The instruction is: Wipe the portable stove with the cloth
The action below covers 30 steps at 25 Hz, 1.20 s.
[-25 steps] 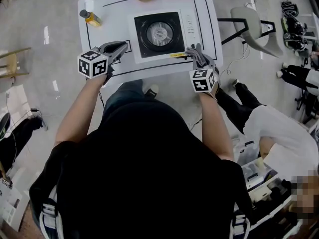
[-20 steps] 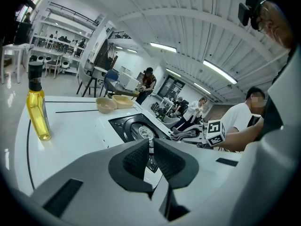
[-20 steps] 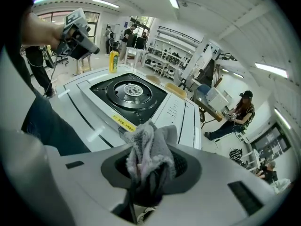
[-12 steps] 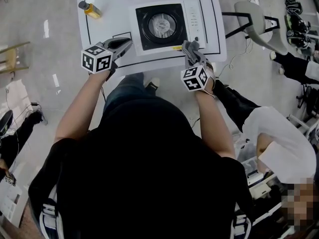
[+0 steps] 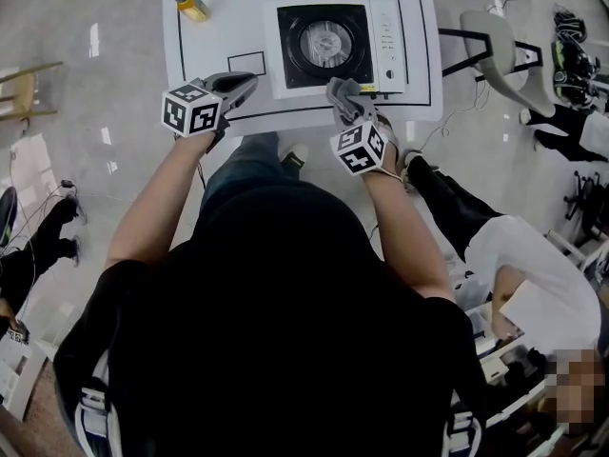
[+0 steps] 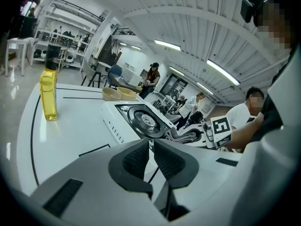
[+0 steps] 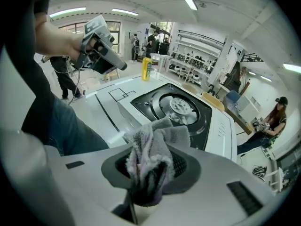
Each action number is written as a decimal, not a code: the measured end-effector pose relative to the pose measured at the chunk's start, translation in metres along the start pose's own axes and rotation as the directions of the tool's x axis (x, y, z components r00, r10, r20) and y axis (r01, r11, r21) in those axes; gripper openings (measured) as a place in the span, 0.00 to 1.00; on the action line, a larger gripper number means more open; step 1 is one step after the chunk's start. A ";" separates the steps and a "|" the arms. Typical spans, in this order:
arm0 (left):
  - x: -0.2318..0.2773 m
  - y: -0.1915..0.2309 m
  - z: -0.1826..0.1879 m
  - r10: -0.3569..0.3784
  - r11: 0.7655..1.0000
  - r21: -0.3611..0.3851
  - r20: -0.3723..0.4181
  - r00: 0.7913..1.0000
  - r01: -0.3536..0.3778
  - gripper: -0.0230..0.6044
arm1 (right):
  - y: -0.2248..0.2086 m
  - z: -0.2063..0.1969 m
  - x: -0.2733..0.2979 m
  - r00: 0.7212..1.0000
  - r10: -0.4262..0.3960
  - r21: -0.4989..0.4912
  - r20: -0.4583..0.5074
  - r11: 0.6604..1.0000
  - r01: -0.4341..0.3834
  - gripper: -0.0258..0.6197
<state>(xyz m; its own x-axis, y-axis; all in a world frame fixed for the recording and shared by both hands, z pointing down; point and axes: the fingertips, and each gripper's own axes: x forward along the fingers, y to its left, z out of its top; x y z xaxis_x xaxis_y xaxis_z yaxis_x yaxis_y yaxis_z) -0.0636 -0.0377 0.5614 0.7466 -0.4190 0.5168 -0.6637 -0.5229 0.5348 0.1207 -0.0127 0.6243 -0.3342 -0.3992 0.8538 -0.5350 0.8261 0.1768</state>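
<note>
Cloth (image 7: 153, 157), grey and bunched up, was clamped between the jaws of the right gripper (image 5: 346, 105), its loose folds sticking out past the pads. That gripper pointed steeply down at the near edge of the portable stove (image 5: 328, 41), a little right of the middle of that edge. Whether the cloth touched the stove could not be told from any view.

To the left, the left gripper (image 5: 249, 82) had its jaws together with nothing between them. It hung over the near left part of the white table (image 5: 224, 31), just beside a small rectangle outlined in black on the tabletop, and well apart from the cloth.

Farther back, the stove sat on the table inside a larger black outline, right of centre. It had a white body, a black square top with a round burner in the middle, and a strip of controls along its right side.

At the far left corner of the table stood an upright yellow bottle (image 5: 190, 3) with a dark cap. Tan dishes (image 6: 117, 93) lay at the far edge behind the stove.
</note>
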 end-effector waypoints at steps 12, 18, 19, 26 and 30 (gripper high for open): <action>-0.032 0.014 -0.023 0.055 0.997 -0.065 0.050 0.997 -0.052 0.11 | 0.051 0.045 0.021 0.995 0.094 -0.122 0.033 0.989 -0.089 0.22; -0.052 0.016 -0.030 0.088 0.993 -0.088 0.077 0.993 -0.081 0.11 | 0.060 0.054 0.018 0.992 0.095 -0.114 0.078 0.990 -0.085 0.23; -0.055 0.015 -0.032 0.091 0.992 -0.093 0.081 0.993 -0.083 0.11 | 0.061 0.054 0.017 0.991 0.095 -0.103 0.094 0.991 -0.086 0.22; -0.057 0.011 -0.036 0.094 0.990 -0.113 0.090 0.991 -0.083 0.11 | 0.058 0.057 0.016 0.953 0.138 0.021 0.271 0.989 -0.150 0.22; -0.058 0.012 -0.037 0.092 0.988 -0.134 0.099 0.991 -0.079 0.11 | 0.059 0.052 0.014 0.922 0.148 0.098 0.357 0.976 -0.195 0.22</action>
<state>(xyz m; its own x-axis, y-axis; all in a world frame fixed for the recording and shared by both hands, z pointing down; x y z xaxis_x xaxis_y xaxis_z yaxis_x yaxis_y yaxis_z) -0.1161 0.0075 0.5625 0.6830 -0.5371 0.4950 -0.7205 -0.3843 0.5772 0.0444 0.0095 0.6217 -0.6645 -0.3876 0.6389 -0.5331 0.8450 -0.0418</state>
